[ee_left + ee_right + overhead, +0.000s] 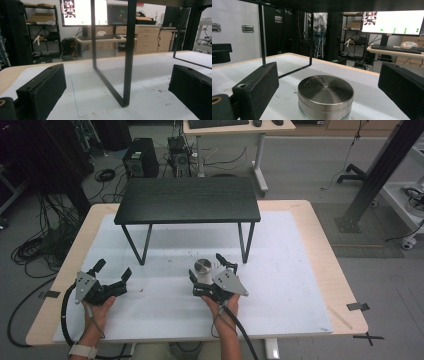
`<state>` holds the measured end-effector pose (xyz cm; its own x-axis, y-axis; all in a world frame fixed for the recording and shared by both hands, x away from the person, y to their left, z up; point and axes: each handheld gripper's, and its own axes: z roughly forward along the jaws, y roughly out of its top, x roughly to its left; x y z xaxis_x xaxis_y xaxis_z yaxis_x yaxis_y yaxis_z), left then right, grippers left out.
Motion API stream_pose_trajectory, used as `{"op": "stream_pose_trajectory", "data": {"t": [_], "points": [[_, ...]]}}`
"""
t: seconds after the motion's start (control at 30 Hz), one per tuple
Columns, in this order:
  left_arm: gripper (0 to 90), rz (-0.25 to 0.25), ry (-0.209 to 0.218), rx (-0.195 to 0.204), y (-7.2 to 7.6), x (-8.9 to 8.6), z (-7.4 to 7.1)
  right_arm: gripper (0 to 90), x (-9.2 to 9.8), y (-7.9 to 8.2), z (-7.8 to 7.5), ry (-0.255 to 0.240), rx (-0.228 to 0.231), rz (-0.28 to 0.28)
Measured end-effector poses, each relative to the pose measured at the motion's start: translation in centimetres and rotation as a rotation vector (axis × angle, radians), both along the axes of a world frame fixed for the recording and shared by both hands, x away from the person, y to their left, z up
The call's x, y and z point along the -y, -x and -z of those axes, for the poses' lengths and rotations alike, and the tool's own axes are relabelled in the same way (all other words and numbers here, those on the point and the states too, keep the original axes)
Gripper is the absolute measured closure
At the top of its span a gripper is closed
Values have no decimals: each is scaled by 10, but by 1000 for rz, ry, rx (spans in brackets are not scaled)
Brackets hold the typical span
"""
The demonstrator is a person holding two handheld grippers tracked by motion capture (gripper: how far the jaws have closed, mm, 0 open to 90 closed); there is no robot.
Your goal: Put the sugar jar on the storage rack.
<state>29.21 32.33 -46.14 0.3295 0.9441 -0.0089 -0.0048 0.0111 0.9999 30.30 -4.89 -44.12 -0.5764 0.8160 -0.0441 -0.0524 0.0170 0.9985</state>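
Observation:
A small jar with a round metal lid [203, 268] stands upright on the white mat, just in front of the black stand. My right gripper [209, 268] is open with its jaws on either side of the jar, not touching it. From the right gripper view the jar lid [325, 93] sits centred between the two black pads [255, 88]. My left gripper [113, 268] rests open on the mat at the left with nothing between its jaws. The left gripper view looks at the stand's left leg frame [130, 50].
A low black stand [187, 199] on thin metal legs occupies the back half of the white mat [300, 270]. The wooden table edge [345, 290] runs around the mat. Cables, a computer tower and another desk lie on the floor beyond.

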Motion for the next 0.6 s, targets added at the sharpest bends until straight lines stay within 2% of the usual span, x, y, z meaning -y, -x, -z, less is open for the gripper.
{"op": "stream_pose_trajectory", "data": {"t": [0.6], "points": [[12, 0, 1, 0, 0, 0, 0, 36, -5, -6, 9, 13, -29, 3]]}}
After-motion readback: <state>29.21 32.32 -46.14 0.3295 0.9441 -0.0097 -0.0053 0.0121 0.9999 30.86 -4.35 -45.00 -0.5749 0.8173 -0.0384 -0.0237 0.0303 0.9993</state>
